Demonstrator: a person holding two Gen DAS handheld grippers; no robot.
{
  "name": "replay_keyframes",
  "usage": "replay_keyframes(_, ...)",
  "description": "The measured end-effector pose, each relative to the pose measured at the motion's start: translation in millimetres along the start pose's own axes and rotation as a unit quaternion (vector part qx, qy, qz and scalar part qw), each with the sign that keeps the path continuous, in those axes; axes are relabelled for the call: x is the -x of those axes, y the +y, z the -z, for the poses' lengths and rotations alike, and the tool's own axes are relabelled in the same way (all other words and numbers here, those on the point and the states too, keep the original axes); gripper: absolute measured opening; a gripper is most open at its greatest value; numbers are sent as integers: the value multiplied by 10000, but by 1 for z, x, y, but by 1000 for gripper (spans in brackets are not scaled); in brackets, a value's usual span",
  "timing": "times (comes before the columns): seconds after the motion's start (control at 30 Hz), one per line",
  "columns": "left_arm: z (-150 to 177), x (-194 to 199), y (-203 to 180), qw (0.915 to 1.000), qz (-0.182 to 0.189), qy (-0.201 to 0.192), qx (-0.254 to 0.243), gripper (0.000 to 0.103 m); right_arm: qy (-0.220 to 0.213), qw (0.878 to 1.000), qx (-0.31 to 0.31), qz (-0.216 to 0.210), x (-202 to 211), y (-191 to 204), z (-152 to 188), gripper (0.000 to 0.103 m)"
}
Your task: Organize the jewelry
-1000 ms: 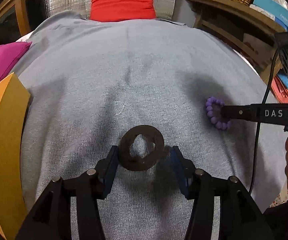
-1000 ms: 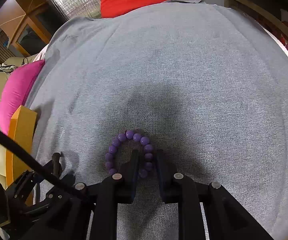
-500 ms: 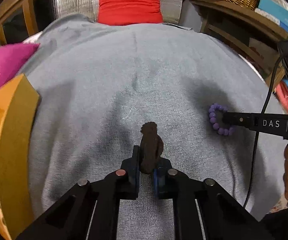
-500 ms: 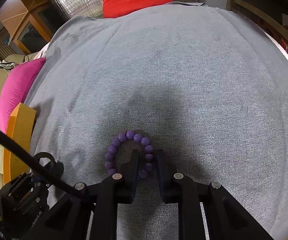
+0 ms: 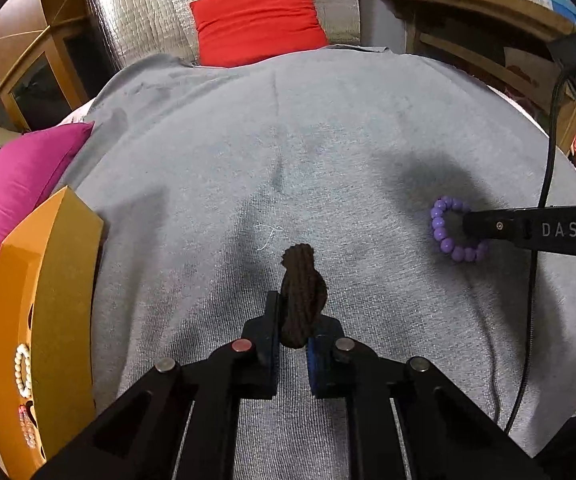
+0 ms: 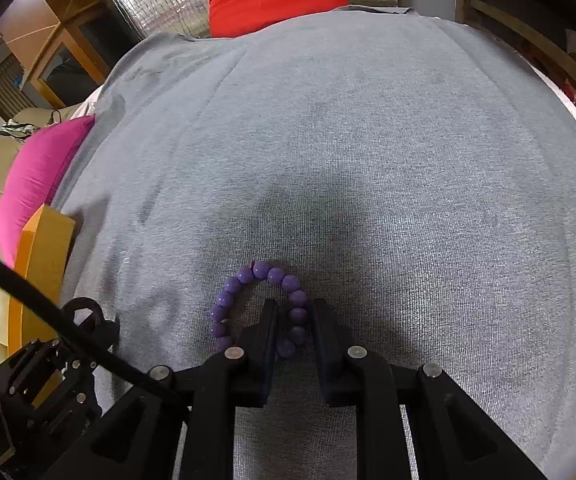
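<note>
My left gripper (image 5: 293,322) is shut on a dark brown ring-shaped scrunchie (image 5: 302,288), squeezed flat and held edge-on above the grey cloth (image 5: 328,152). My right gripper (image 6: 294,320) is shut on one side of a purple bead bracelet (image 6: 248,278) that lies on the cloth; it also shows at the right of the left wrist view (image 5: 444,232). An orange jewelry box (image 5: 44,320) at the left edge holds a white bead bracelet (image 5: 22,368) and a pinkish one below it.
A magenta cushion (image 5: 20,184) lies left of the cloth, behind the box. A red cushion (image 5: 258,20) sits at the far edge against silver padding. Wooden shelves and a basket stand at the back right. A black cable (image 5: 536,280) hangs by the right gripper.
My left gripper closed on the scrunchie, squeezing the flat ring upright, and lifted it slightly. My right gripper stayed shut on the purple bracelet, barely moving.
</note>
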State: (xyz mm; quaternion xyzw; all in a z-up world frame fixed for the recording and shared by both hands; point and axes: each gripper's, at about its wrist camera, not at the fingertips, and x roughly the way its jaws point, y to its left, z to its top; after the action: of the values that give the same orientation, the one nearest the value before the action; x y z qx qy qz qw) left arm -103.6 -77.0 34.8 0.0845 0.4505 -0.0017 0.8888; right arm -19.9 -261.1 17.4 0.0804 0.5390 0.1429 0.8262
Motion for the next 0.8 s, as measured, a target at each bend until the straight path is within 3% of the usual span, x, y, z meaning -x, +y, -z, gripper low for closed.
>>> replay_keyframes(0.8, 3, -18, -10, 9999, -16, 19, -98, 12, -75, 9997, 189, 138, 2, 5, 9, 16)
